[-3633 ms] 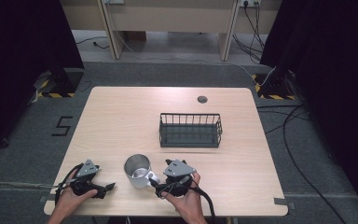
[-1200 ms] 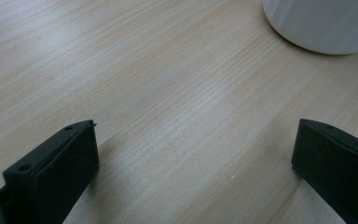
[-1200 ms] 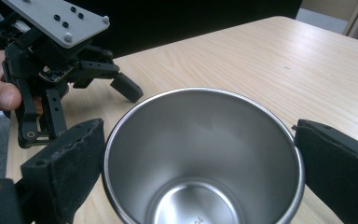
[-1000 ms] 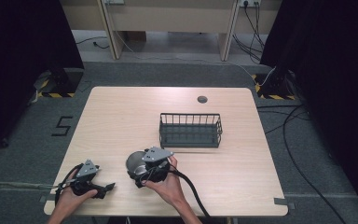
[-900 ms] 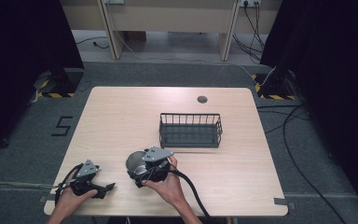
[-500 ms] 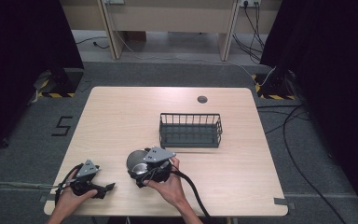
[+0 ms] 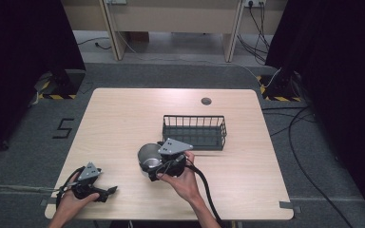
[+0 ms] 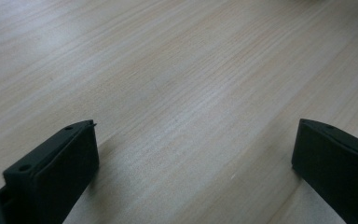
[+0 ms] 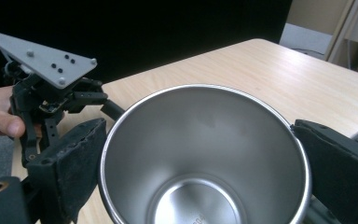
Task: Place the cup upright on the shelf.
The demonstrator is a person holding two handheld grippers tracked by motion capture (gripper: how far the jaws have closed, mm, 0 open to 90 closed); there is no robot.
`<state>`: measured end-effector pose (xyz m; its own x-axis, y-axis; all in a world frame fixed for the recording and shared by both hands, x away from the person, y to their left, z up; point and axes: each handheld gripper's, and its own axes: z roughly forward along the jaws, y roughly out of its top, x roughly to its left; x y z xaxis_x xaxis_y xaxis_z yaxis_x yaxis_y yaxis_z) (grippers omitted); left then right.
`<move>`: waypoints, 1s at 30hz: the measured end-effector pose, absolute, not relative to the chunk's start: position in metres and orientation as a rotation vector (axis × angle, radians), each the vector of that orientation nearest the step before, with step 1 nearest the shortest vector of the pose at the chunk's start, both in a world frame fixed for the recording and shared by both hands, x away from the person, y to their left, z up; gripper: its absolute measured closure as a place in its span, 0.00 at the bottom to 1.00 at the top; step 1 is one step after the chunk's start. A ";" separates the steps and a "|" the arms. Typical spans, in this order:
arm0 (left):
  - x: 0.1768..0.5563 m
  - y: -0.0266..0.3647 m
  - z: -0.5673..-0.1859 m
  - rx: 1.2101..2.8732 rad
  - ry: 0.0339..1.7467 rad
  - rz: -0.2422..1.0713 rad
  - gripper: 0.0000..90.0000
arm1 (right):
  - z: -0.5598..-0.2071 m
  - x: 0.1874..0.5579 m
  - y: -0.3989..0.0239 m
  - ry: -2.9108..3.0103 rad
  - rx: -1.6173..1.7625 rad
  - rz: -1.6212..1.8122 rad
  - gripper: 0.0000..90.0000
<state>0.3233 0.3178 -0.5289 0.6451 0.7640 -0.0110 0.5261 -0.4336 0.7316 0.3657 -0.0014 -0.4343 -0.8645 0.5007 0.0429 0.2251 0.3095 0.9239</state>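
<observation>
**Right gripper grasping steel cup**

The right gripper (image 9: 200,172) clamps the steel cup (image 9: 205,163), one jaw against each outer side of the rim. The cup stands upright near the front of the table (image 7: 123,123), just beside the wire basket (image 7: 195,130). The left gripper (image 8: 196,168) rests released on bare table, jaws wide apart.

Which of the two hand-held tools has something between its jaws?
The right tool: its jaws sit on either side of the steel cup. The left tool is open over bare table.
</observation>
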 end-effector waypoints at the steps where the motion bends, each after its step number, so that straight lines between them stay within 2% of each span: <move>1: 0.323 0.318 -0.529 2.137 0.999 0.421 0.00 | -0.432 0.367 -0.003 2.324 0.662 1.571 0.07; 30: 0.323 0.318 -0.529 2.136 0.999 0.421 0.00 | -0.365 0.413 -0.066 2.224 0.757 1.492 0.07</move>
